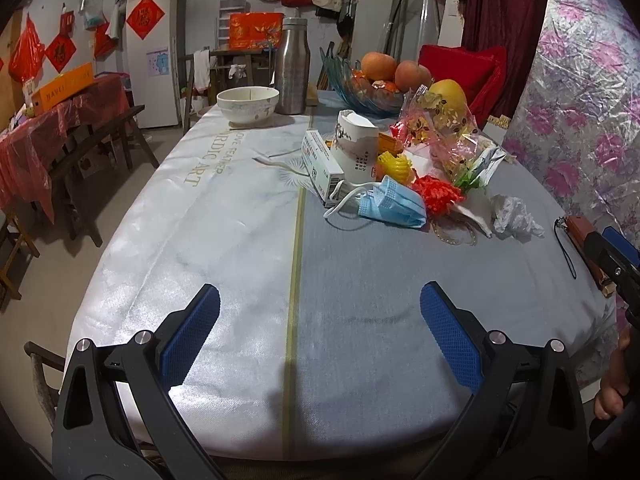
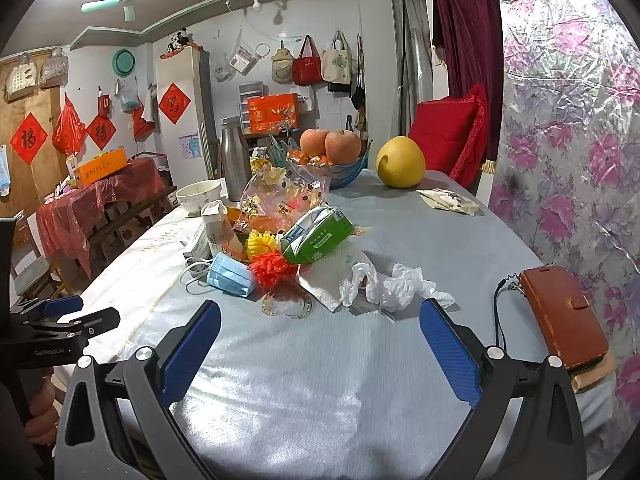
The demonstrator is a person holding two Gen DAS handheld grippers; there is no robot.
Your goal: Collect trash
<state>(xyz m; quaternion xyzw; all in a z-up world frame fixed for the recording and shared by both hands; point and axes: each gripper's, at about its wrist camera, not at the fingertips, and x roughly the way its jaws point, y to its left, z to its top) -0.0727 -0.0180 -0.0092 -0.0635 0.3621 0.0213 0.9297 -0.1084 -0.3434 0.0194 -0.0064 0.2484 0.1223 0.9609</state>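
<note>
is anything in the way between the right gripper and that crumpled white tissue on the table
Nothing visible. The right hand-held gripper is open, with only bare tablecloth between it and the crumpled tissue. The brown phone case lies off to the right, clear of the path.

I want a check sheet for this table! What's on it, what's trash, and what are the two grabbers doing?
Surface: table under a white and grey cloth, bare at the near end.
Job's things: blue mask, crumpled tissue, red net, yellow net, green packet, all in one heap.
Clutter: wallet at the right edge, bowl, flask, fruit dish, pomelo.
Grippers: left gripper and right gripper open, holding nothing, over the bare cloth.
Cables: nothing seen; only the wallet's strap.
Surroundings: hanging bags, floral sheet.
</note>
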